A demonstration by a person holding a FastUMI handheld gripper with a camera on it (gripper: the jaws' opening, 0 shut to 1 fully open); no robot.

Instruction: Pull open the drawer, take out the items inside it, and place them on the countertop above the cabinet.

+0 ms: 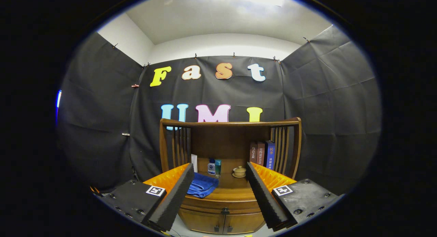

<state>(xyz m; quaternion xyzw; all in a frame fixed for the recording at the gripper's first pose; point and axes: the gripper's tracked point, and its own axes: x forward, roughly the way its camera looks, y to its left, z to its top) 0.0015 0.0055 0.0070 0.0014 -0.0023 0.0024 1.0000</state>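
Observation:
A wooden cabinet (pixel 222 206) stands ahead against the booth wall. Its shallow drawer (pixel 223 207) is closed, with a small dark knob (pixel 225 211) seen between my fingers, and two closed doors sit below it. My gripper (pixel 220 177) is open, some way back from the cabinet, holding nothing. On the countertop (pixel 232 189) lie a folded blue cloth (pixel 202 184), a small blue bottle (pixel 211 167), a teal tube (pixel 217 167), a pale upright item (pixel 194 163) and a small lidded pot on a saucer (pixel 239 171).
A railed wooden back with slatted sides (pixel 290 148) frames the countertop. Three upright books (pixel 262 155) stand at its right rear. Black cloth walls close in on both sides and behind. A strip of pale floor (pixel 177 228) shows below the cabinet.

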